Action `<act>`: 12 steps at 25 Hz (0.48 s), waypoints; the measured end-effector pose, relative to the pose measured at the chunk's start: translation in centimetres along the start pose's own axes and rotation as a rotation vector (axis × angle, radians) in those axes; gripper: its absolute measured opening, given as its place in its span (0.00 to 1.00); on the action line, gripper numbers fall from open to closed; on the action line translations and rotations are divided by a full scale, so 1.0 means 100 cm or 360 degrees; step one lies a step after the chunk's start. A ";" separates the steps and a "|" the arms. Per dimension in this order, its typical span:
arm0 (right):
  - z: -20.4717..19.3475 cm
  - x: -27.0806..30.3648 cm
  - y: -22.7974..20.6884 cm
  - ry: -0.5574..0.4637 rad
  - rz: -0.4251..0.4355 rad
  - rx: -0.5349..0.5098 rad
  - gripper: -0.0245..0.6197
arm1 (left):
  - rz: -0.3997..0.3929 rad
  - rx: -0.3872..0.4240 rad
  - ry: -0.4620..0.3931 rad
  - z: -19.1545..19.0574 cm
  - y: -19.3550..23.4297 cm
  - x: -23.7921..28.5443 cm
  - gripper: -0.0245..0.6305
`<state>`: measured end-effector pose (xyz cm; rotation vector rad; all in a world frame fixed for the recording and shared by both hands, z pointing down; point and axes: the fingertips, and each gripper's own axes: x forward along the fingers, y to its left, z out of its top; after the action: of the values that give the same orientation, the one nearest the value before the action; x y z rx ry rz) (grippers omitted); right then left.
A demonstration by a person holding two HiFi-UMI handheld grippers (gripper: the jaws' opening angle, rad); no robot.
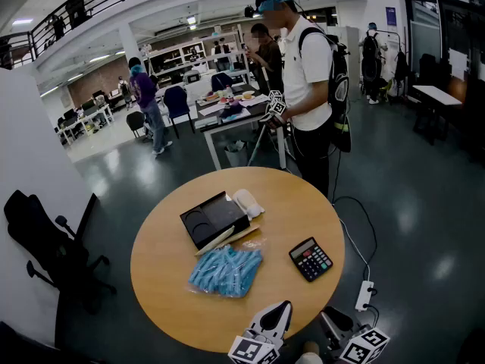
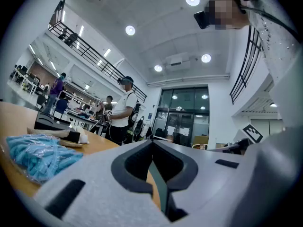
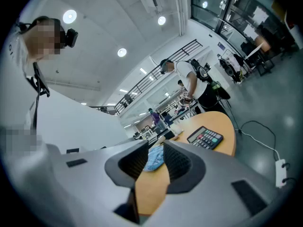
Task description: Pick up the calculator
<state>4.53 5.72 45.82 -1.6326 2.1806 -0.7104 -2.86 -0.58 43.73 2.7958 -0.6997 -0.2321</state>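
The black calculator (image 1: 311, 258) with coloured keys lies flat on the right part of the round wooden table (image 1: 167, 294). It also shows in the right gripper view as the calculator (image 3: 205, 137), ahead and to the right of the jaws. My left gripper (image 1: 279, 311) hovers at the table's near edge, left of the calculator, and in its own view the left gripper (image 2: 152, 145) has its tips together on nothing. My right gripper (image 1: 334, 321) is just off the near edge, below the calculator. The right gripper (image 3: 155, 148) stands a little apart, with nothing between the jaws.
A bag of blue items (image 1: 225, 270) lies mid-table, with wooden sticks (image 1: 227, 238), a black box (image 1: 214, 218) and a white roll (image 1: 248, 202) behind it. A person (image 1: 311, 74) stands beyond the far edge. A power strip (image 1: 364, 295) lies on the floor at the right, and an office chair (image 1: 45, 241) stands at the left.
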 end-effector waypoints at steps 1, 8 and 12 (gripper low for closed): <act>0.003 0.006 -0.009 0.0022 0.0008 -0.0004 0.16 | 0.0001 -0.0002 0.0007 -0.004 0.003 0.010 0.05; 0.032 0.060 -0.086 0.0167 0.0107 -0.0079 0.18 | 0.0075 0.0056 -0.0006 -0.023 0.039 0.077 0.05; 0.039 0.090 -0.131 0.0364 0.0241 -0.0143 0.19 | 0.0148 0.0070 0.0007 -0.038 0.059 0.100 0.05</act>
<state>14.41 -6.51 50.34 -1.4698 2.4999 -0.7993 4.08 -9.70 48.12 2.7956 -0.8411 -0.1950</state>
